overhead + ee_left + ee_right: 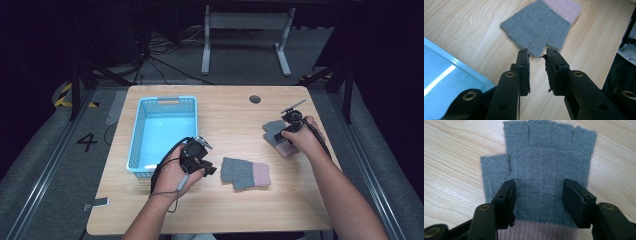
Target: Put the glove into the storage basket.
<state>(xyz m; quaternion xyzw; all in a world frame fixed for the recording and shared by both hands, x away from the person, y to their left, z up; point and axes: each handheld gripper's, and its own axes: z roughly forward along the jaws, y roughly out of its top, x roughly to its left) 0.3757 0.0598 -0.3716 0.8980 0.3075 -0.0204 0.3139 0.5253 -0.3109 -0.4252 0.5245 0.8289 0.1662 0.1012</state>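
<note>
The right gripper hangs over the far glove, right of the basket, jaws wide apart. The left gripper, slightly parted, holds nothing beside the near glove. Next, it should probably drop and pinch.

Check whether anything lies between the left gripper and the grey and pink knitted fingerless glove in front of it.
Nothing visible does. The left gripper, jaws a little apart, points at the grey and pink knitted fingerless glove, with bare wooden table around it.
</note>
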